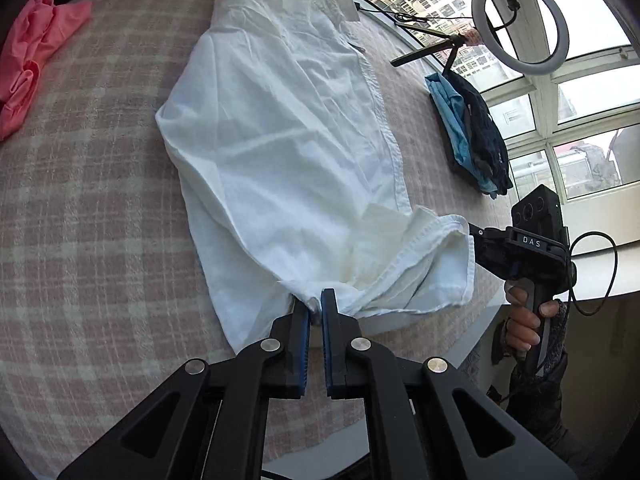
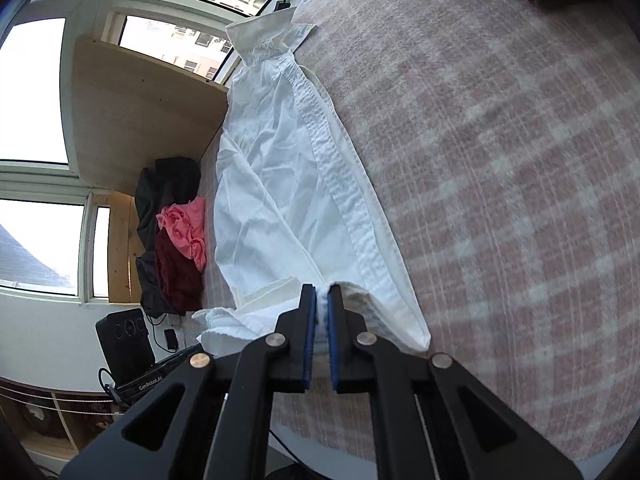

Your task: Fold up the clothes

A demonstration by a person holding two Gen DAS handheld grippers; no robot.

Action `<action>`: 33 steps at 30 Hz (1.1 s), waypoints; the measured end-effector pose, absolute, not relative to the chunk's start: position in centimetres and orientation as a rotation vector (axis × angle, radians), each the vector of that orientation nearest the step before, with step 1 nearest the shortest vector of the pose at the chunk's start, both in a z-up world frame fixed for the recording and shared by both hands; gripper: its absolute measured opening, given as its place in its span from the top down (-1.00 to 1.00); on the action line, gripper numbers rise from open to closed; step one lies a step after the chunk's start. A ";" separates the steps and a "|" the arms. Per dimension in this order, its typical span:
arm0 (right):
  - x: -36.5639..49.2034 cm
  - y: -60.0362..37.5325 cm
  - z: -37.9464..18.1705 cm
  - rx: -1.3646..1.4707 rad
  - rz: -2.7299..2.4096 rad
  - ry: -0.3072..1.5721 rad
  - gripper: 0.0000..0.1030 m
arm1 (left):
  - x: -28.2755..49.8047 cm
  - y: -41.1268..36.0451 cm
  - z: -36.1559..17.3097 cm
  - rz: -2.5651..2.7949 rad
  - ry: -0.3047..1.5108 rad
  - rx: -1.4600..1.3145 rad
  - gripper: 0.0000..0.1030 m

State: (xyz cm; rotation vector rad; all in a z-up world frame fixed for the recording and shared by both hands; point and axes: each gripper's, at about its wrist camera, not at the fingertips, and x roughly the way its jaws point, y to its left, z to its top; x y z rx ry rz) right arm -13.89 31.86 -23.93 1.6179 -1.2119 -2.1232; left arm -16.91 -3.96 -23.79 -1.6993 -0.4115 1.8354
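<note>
Nearest to me, the left gripper (image 1: 315,304) is pinched tight on a bunch of hem at the bottom of the white shirt (image 1: 280,132), and the right gripper (image 2: 322,300) is clamped the same way on the other hem corner. In the left view the right-hand tool sits at about three o'clock, the person's hand (image 1: 524,320) wrapped round its handle.

The shirt lies lengthways on the checked pink blanket (image 1: 88,200), running away from both grippers toward twelve o'clock, its collar (image 2: 260,32) at the far end. It looks already narrowed into a long strip, button placket on top.

I'd judge this the lengthwise fold: hem gripped, ready to be carried up toward the collar. That calls for lifting both corners together, evenly, keeping the cloth taut so it doesn't sag or twist.

Further off, a pink garment (image 1: 36,60) lies at ten o'clock, and a folded blue stack (image 1: 468,128) at two o'clock beside the ring light (image 1: 520,24).
</note>
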 end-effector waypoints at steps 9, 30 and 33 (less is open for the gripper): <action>-17.9 33.0 -25.2 1.864 -2.302 -1.024 0.40 | -20.9 -5.9 -24.7 1.845 -0.479 -1.757 0.38; -12.7 28.5 -22.9 1.798 -2.393 -0.328 0.28 | -15.3 -4.2 -24.8 1.885 -0.013 -1.605 0.06; -12.0 29.4 -23.5 1.775 -2.341 -0.426 0.28 | -15.3 -3.7 -24.9 1.866 -0.021 -1.611 0.48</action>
